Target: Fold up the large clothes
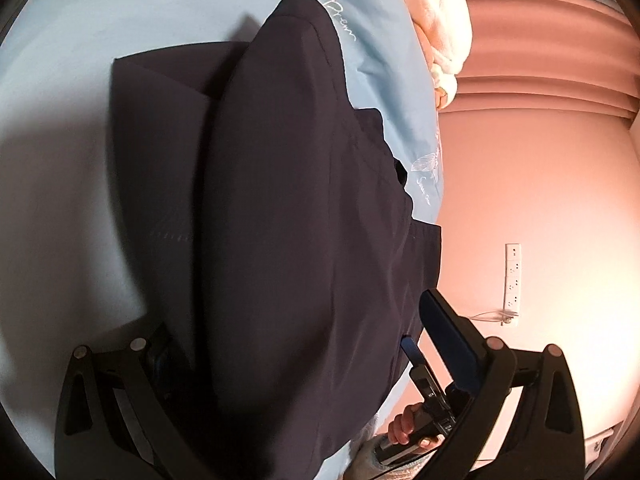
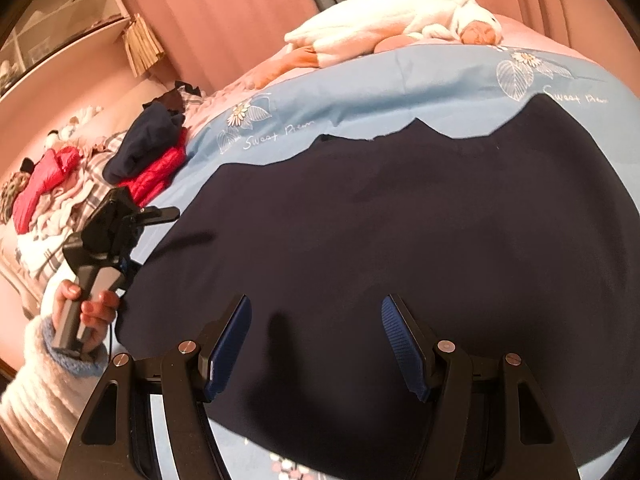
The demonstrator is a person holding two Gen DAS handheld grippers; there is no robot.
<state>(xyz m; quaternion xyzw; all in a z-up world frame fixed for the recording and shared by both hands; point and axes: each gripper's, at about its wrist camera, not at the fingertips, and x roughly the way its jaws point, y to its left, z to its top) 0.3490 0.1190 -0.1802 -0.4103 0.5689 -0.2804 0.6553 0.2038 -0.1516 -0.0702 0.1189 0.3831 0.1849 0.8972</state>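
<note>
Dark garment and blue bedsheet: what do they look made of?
Dark garment: looks like smooth, matte navy woven fabric, perhaps synthetic; it drapes in soft, broad folds without shine. Blue bedsheet: probably cotton-like woven cloth, matte, with printed white leaves and lettering.

1. you have one dark navy garment (image 2: 400, 240) spread on one light blue bedsheet (image 2: 360, 92)
2. you hold two grippers, the left gripper (image 1: 304, 340) and the right gripper (image 2: 316, 344)
3. one white plush toy (image 2: 392, 20)
4. two red jackets (image 2: 156, 176) in the clothes pile
</note>
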